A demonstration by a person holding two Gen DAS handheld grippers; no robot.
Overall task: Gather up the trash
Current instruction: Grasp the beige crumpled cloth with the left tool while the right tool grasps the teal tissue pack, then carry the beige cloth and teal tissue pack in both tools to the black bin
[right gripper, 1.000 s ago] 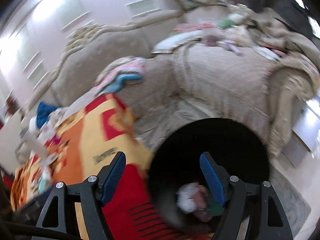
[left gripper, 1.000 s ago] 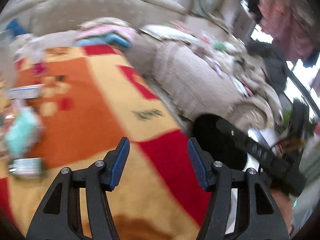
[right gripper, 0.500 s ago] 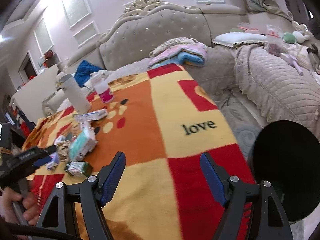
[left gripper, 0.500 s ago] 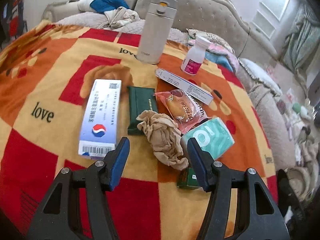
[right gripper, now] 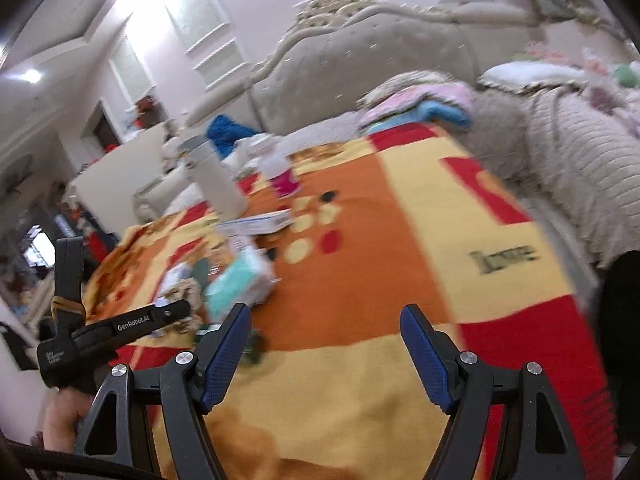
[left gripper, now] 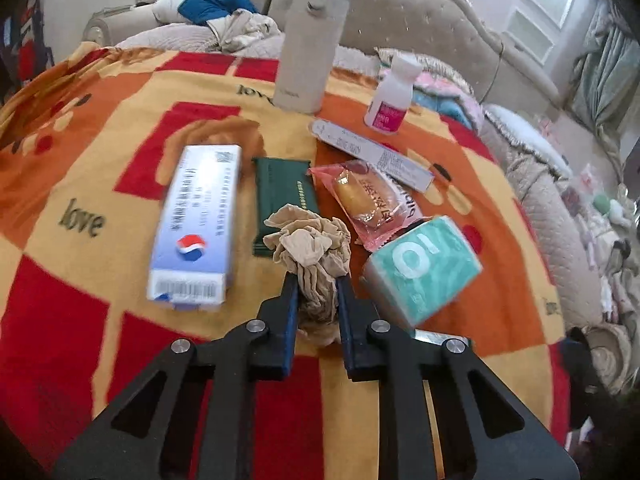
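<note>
Patterned blanket [left gripper: 100, 152], crumpled tan stocking [left gripper: 310, 248] lengthwise between left gripper [left gripper: 317, 294] pads

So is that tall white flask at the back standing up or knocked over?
Standing upright. The tall white flask rests on its base on the blanket, lid on top; the right wrist view also shows it vertical.

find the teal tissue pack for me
In the left wrist view the teal tissue pack lies right of the crumpled beige stocking, just below the pink snack wrapper.
</note>
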